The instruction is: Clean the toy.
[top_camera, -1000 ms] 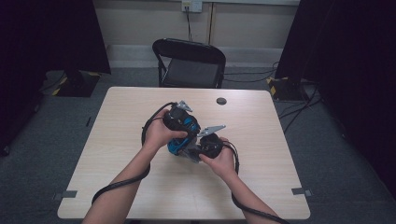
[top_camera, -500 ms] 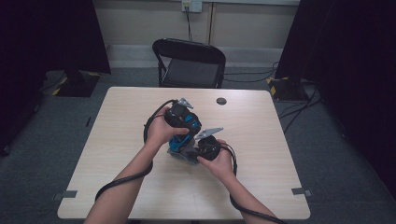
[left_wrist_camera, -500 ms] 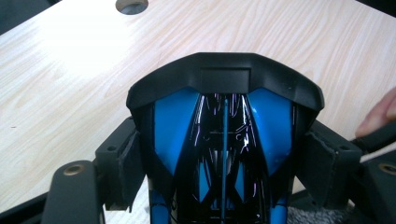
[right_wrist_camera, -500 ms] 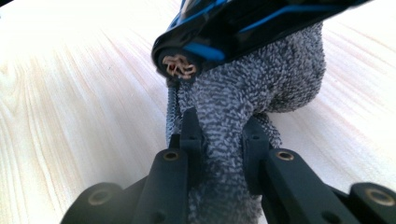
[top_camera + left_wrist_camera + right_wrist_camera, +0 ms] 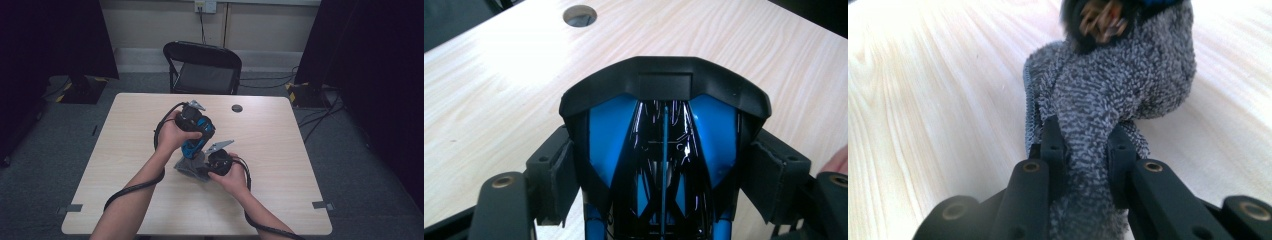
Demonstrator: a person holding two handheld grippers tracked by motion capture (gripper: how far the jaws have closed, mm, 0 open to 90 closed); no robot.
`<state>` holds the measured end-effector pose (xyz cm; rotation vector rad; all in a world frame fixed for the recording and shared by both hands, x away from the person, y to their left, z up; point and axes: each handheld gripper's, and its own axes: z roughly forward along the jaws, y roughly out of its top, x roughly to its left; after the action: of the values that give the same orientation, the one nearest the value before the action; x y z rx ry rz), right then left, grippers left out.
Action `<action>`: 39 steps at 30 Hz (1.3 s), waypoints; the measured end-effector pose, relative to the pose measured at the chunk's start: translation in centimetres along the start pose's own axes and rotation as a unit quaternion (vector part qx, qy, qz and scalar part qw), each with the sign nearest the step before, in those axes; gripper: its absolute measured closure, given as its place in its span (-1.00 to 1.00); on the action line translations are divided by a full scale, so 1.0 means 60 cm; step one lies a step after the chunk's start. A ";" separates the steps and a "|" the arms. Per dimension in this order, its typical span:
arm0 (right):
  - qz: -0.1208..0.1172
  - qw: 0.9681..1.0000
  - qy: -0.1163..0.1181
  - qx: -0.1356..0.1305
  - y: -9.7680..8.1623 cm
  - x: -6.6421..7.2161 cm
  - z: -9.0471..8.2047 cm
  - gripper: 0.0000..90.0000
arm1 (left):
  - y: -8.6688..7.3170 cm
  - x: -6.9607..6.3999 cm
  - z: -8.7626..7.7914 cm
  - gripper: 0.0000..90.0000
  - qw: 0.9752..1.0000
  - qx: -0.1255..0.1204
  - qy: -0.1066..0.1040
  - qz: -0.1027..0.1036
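On the pale wooden table [image 5: 280, 150], in a dim room with a black folding chair [image 5: 205, 67] behind, a blue-and-black tool [image 5: 664, 150] sits clamped between the left gripper [image 5: 192, 125]'s 2 jaws. Just below it, the right gripper [image 5: 1083, 145] pinches a grey terry cloth [image 5: 1118, 85] touching the tool's tip.

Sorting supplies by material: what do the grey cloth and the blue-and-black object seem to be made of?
The grey cloth looks like microfibre or terry: a matte, fuzzy, looped pile, bunched softly where the right gripper pinches it. The blue-and-black object seems to be hard moulded plastic: glossy blue and black panels with sharp reflections, under a duller black rim, held in the left gripper.
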<state>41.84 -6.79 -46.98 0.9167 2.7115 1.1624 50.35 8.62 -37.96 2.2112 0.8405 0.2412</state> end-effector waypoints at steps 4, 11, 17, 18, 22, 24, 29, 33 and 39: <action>-0.007 1.000 0.000 0.009 -0.004 0.001 0.003 0.69 | 0.005 0.007 -0.009 -0.43 1.000 -0.005 0.005 -0.005; -0.003 1.000 -0.009 0.011 -0.010 -0.010 -0.005 0.69 | 0.002 0.023 -0.033 -0.43 1.000 -0.009 0.018 -0.009; 0.014 1.000 -0.023 -0.006 -0.014 -0.034 -0.029 0.68 | -0.024 0.045 -0.050 -0.43 0.999 0.005 0.032 -0.017; 0.016 0.999 -0.026 -0.009 -0.013 -0.038 -0.034 0.68 | -0.030 0.049 -0.052 -0.43 0.999 0.007 0.034 -0.019; 0.030 0.999 -0.038 -0.024 -0.011 -0.056 -0.052 0.68 | -0.050 0.059 -0.057 -0.43 0.999 0.017 0.037 -0.024; 0.034 0.998 -0.044 -0.026 -0.012 -0.064 -0.059 0.68 | -0.060 0.063 -0.059 -0.43 0.999 0.023 0.041 -0.024; 0.039 0.997 -0.063 -0.028 -0.019 -0.079 -0.076 0.68 | -0.085 0.069 -0.059 -0.43 0.998 0.036 0.044 -0.030; 0.050 0.996 -0.073 -0.032 -0.028 -0.091 -0.093 0.68 | -0.103 0.074 -0.058 -0.43 0.997 0.045 0.047 -0.034; 0.062 0.993 -0.090 -0.041 -0.039 -0.109 -0.116 0.68 | -0.127 0.080 -0.055 -0.43 0.996 0.065 0.047 -0.035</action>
<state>44.21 -16.07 -44.75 1.1320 2.4789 1.1413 48.89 17.44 -41.38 2.2998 1.0096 0.2660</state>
